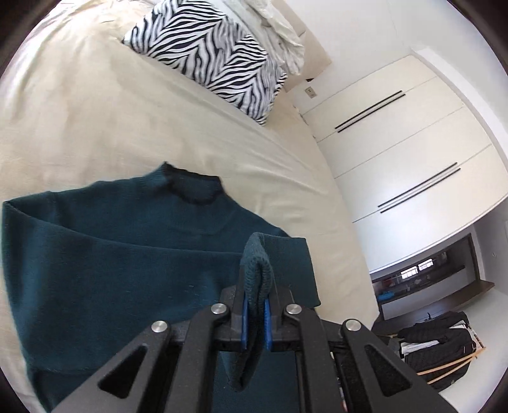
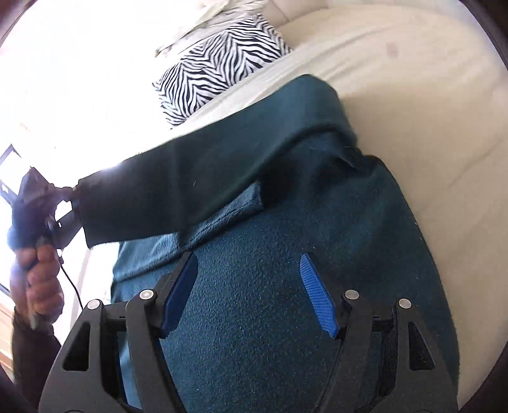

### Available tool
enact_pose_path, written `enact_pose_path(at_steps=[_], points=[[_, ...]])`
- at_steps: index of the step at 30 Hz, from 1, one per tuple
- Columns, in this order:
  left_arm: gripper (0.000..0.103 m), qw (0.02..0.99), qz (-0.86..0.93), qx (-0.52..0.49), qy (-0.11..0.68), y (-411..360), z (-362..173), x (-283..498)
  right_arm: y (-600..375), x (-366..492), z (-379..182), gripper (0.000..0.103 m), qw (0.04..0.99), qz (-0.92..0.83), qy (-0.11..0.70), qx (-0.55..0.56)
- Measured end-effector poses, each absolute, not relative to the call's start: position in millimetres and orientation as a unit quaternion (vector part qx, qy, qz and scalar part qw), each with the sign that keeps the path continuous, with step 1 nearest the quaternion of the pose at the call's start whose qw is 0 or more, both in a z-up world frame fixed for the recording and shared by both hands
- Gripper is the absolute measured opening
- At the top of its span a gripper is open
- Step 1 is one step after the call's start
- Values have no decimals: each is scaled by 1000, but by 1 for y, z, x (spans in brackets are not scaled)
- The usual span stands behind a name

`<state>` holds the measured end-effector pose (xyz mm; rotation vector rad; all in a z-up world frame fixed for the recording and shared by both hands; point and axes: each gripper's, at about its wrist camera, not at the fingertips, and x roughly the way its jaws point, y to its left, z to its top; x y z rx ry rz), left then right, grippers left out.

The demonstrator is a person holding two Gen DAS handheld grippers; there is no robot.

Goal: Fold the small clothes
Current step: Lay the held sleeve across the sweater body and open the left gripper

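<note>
A dark teal knit sweater [image 1: 127, 260] lies on the cream bed sheet [image 1: 127, 111], its collar toward the pillow. My left gripper [image 1: 255, 305] is shut on the ribbed sleeve cuff [image 1: 255, 267], which bulges up between the blue pads. In the right wrist view the same sweater [image 2: 285, 270] fills the middle, and its sleeve [image 2: 197, 178] stretches left to the left gripper [image 2: 63, 206] held in a person's hand [image 2: 41, 286]. My right gripper [image 2: 249, 292] hovers open over the sweater's body with nothing between its blue pads [image 2: 317, 292].
A zebra-print pillow [image 1: 209, 57] and crumpled white bedding [image 1: 279, 28] lie at the head of the bed. White wardrobe doors [image 1: 412, 143] stand beyond the bed's right edge. A basket of dark clothes [image 1: 438, 346] sits on the floor there.
</note>
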<state>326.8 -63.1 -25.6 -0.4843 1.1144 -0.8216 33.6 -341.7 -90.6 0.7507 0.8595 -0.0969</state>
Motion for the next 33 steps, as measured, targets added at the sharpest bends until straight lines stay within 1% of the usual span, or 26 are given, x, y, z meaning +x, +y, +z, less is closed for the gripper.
enact_pose_path(at_steps=[5,8,12,16,21,30,33], points=[[8,743,-316,-232,542,-33,-81,351,-361,28,-112,66,803,-57,386,452],[9,743,-298,-233,552,-29,-103,355,-365,29,-118,66,794,-54,378,474],[11,743,-288,-225,561,-30,-120,350,-388,35,-107,66,789,-50,358,497],[11,741,-297,-234,555,-25,-125,347,-434,53,-80,66,789,-46,336,512],[13,737,-298,-252,553,-21,-131,344,-473,101,-80,66,774,-22,342,533],[13,715,-314,-301,547,-12,-153,353,-526,197,-131,66,729,-28,368,576],[13,712,-324,-304,543,-10,-156,353,-541,215,-143,66,722,-28,351,596]])
